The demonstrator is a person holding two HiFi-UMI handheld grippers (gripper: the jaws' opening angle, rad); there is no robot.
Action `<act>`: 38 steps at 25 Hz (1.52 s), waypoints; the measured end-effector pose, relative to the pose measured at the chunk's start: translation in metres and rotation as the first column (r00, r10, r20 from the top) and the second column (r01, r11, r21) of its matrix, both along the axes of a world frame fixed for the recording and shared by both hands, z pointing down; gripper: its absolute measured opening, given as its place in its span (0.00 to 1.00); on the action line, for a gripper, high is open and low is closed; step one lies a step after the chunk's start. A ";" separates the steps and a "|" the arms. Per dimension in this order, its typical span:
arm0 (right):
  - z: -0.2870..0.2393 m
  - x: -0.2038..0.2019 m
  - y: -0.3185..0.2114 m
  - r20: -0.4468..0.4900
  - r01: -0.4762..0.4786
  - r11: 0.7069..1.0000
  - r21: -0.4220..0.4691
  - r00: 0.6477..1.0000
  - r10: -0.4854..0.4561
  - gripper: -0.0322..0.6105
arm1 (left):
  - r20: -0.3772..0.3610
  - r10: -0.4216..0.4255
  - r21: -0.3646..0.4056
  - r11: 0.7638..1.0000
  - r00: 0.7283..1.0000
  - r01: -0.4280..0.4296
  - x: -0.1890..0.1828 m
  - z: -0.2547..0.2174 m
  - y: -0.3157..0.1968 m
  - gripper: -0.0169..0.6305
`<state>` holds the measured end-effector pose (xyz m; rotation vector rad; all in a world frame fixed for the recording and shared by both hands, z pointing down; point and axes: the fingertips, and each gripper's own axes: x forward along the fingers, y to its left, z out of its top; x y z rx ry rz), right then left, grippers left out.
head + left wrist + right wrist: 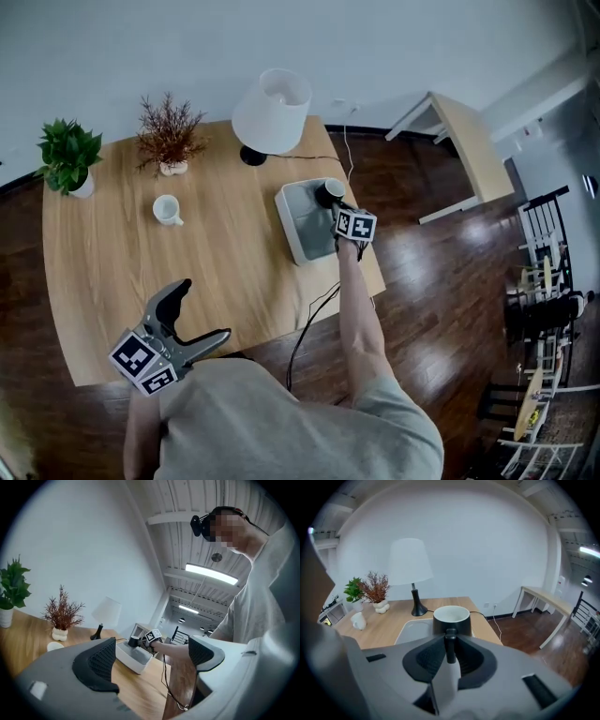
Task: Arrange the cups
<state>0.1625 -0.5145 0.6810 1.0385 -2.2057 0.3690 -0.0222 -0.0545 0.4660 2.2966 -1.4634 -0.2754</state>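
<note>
Holding the black cup (451,616) at the grey tray's (302,239) far corner
Right gripper (450,651) is clamped on the cup's handle. Left gripper (203,311) is spread wide and empty by the table's (225,281) near edge. White cup (168,209) sits near the dried plant (170,131).

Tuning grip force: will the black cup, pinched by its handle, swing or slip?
The black cup looks rigid, likely ceramic: no flex, chips if knocked. The right tongs grip only its thin handle, so the offset body may pivot.
</note>
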 end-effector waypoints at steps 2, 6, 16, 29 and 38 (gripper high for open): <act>0.007 -0.002 -0.013 -0.016 -0.014 1.000 -0.001 1.000 0.014 0.18 | 0.008 -0.020 -0.005 1.000 1.000 0.020 -0.004 -0.001 0.002 0.76; 0.019 -0.002 -0.017 -0.030 -0.024 0.999 -0.023 0.999 0.024 0.18 | 0.009 -0.044 -0.002 0.999 0.999 0.045 -0.011 -0.002 0.002 0.76; -0.003 0.023 0.025 0.068 -0.087 0.996 -0.024 0.994 0.089 0.33 | -0.012 -0.013 0.024 1.000 1.000 0.013 -0.010 -0.010 0.002 0.75; -0.095 -0.171 0.347 0.346 0.603 0.780 0.164 0.706 -0.618 0.25 | -0.080 -0.110 0.067 0.991 0.991 0.116 -0.058 -0.011 0.022 0.75; -0.088 -0.253 0.413 0.300 0.746 0.650 0.145 0.593 -0.747 0.25 | -0.096 -0.184 0.086 0.978 0.978 0.192 -0.091 -0.014 0.050 0.74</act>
